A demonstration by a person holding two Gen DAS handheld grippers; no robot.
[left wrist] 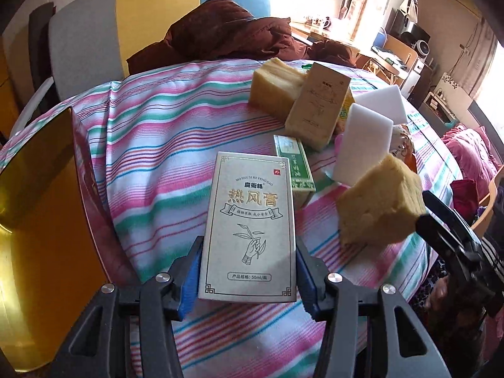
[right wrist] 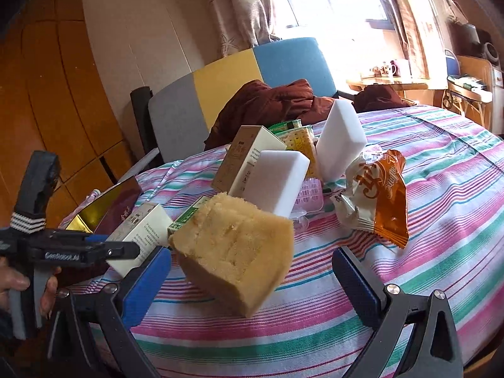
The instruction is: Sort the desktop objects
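1. At the far left of the cloth (left wrist: 157,132), one gold box (left wrist: 47,204) lies flat, well apart from both tools
2. Next, the left gripper (left wrist: 249,247) is clenched on a silver box (left wrist: 252,214), pinching only its near end while the rest juts forward over the cloth. With so short a hold, the box could pivot or slip out during a quick swing, and its far end could clip the green box (left wrist: 294,167) just behind it
3. Mid-table is a heap: a tan box (left wrist: 318,107) leans on a yellow sponge (left wrist: 277,88), and two white blocks (right wrist: 274,179) stand tilted. A nudge could topple it
4. Further right, the right gripper (right wrist: 250,258) is spread wider than a second sponge (right wrist: 233,252) tilted between its jaws. One pad seems to touch it and the other is clear. Closing off-centre could squeeze the soft foam sideways
5. Count: four boxes, two yellow sponges, two white blocks, one orange packet (right wrist: 375,195), one cracker packet (right wrist: 299,138), one pink item (right wrist: 310,195) too hidden to name
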